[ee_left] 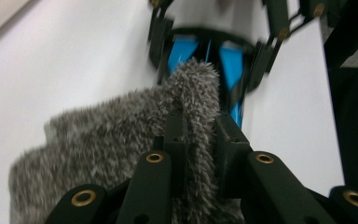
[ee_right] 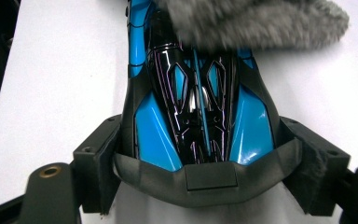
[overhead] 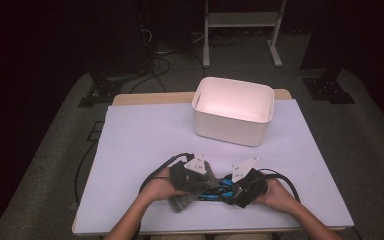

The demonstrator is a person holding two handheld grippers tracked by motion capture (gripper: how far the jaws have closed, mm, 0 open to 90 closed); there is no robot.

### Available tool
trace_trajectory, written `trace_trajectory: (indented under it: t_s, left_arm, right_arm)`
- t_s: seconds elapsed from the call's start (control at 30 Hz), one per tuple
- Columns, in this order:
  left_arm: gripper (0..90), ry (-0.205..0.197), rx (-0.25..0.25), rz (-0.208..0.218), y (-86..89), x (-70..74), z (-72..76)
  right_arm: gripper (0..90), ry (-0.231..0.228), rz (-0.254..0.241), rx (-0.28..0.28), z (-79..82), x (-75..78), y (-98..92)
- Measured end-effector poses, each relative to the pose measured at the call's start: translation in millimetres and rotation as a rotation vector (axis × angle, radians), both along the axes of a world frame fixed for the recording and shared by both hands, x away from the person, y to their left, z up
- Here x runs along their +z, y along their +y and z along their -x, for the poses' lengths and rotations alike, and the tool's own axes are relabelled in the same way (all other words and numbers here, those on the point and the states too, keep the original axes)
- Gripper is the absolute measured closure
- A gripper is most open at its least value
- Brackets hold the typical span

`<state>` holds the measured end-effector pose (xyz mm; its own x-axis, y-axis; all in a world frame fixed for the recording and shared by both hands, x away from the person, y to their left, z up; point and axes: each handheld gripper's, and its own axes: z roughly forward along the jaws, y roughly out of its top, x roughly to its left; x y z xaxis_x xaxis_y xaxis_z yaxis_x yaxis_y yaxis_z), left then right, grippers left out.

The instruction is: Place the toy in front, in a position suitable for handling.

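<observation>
My left gripper has its jaws pinched tight on a fold of the fuzzy grey cloth, which drapes over the nose of the blue-and-black toy race car. My right gripper clamps the car's rear end, jaws spread wide against its sides. Car and cloth sit low over the white table cover, near its front edge. A white bin stands well behind.

Both tongs are black: the left tongs and right tongs each carry a pale grey three-cornered plate on top. Black cables trail behind them. Brass-coloured screws dot the jaw links, and the forearms behind are unsleeved
</observation>
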<state>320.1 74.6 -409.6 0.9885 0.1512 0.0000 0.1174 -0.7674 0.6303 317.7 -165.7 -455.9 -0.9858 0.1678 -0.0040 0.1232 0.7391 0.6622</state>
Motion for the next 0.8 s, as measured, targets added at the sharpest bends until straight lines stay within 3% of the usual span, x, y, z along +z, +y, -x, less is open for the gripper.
trace_trajectory:
  t_s: [0.13, 0.33, 0.47, 0.67, 0.8]
  left_arm:
    - [77.8, 0.015, 0.044, -0.005, 20.1, -5.8, -1.2]
    - [77.9, 0.03, 0.053, 0.022, 24.4, -8.6, -2.3]
    - [78.5, 0.032, 0.03, 0.041, 15.4, -5.8, -3.1]
    - [78.4, 0.006, -0.025, 0.042, -17.0, 2.7, -4.0]
    - [78.4, 0.01, -0.047, 0.048, -29.6, 4.2, -5.1]
  right_arm:
    - [22.0, 0.0, -0.002, 0.002, -0.3, -0.2, -0.2]
    - [22.1, 0.001, -0.003, 0.003, -0.4, -0.2, -0.2]
    - [22.0, 0.0, -0.002, 0.004, -0.5, -0.2, -0.2]
    - [22.1, 0.0, 0.0, 0.003, -0.3, 0.1, 0.1]
    - [22.1, 0.003, 0.002, 0.001, 0.1, 0.2, 0.2]
